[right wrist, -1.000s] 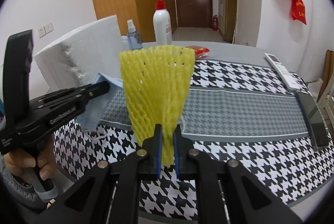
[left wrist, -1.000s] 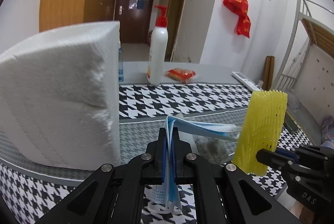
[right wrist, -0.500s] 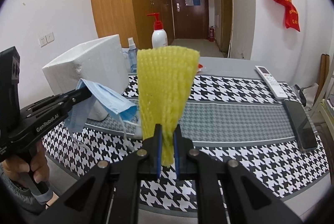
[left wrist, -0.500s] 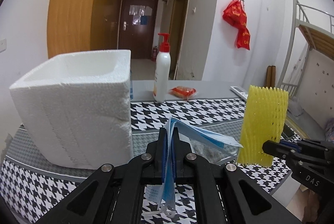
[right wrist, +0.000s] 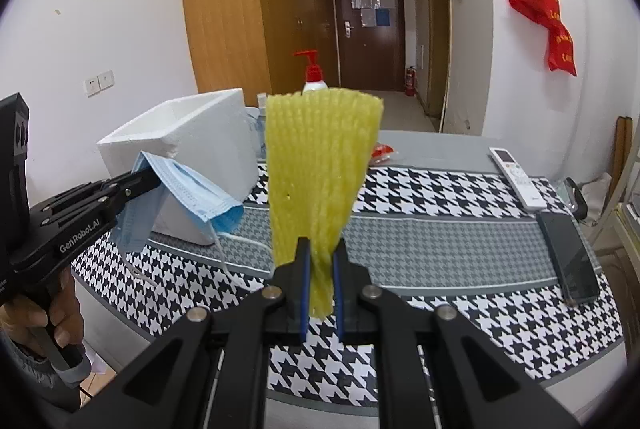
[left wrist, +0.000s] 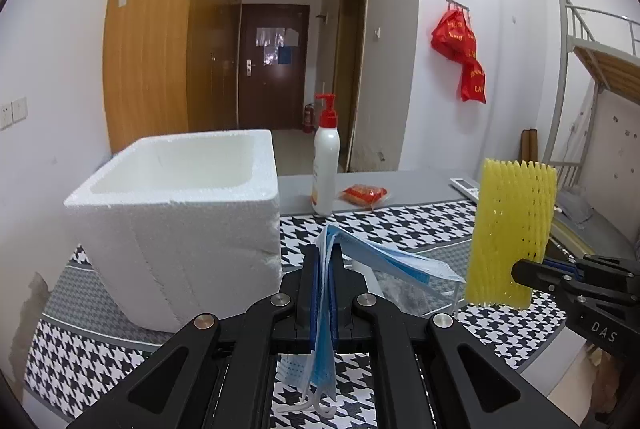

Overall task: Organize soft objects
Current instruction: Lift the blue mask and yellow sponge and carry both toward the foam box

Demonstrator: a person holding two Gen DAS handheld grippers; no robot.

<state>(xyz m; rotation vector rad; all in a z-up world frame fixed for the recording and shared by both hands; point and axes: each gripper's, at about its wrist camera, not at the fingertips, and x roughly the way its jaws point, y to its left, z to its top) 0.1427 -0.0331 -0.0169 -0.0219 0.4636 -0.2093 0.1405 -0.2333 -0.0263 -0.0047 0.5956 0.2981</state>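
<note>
Two handheld tongs are held above a surface covered with a black-and-white houndstooth cloth crossed by a grey band. The left tongs [left wrist: 323, 293] are clamped tight on a blue surgical face mask [left wrist: 384, 259], which is pinched near one end. Most of the mask fans out beyond the fingertips and its white ear loops dangle below. In the right wrist view, the left tongs [right wrist: 154, 177] enter from the left edge with the mask [right wrist: 188, 197] drooping in front of a white styrofoam box [right wrist: 188, 133]. A person's hand [right wrist: 44, 313] grips the handle at the lower left.

The right tongs [right wrist: 320, 261] are closed on a yellow foam fruit net [right wrist: 320, 165], gripped at its narrow lower end. The net stands upright and flares wider toward the top. In the left wrist view, the same net [left wrist: 512, 229] appears at the right, held clear of the surface, with the right tongs [left wrist: 532, 271] reaching in from the right edge.

The styrofoam box [left wrist: 180, 221] sits open-topped near the surface's left edge, and its inside looks bare as far as can be seen. Toward the far edge stands a white pump bottle with a red top [left wrist: 326, 165], with a small orange-red packet [left wrist: 364, 194] just beside it. Near the right edge lie a white remote control [right wrist: 518, 177] and a dark phone [right wrist: 570, 261].
</note>
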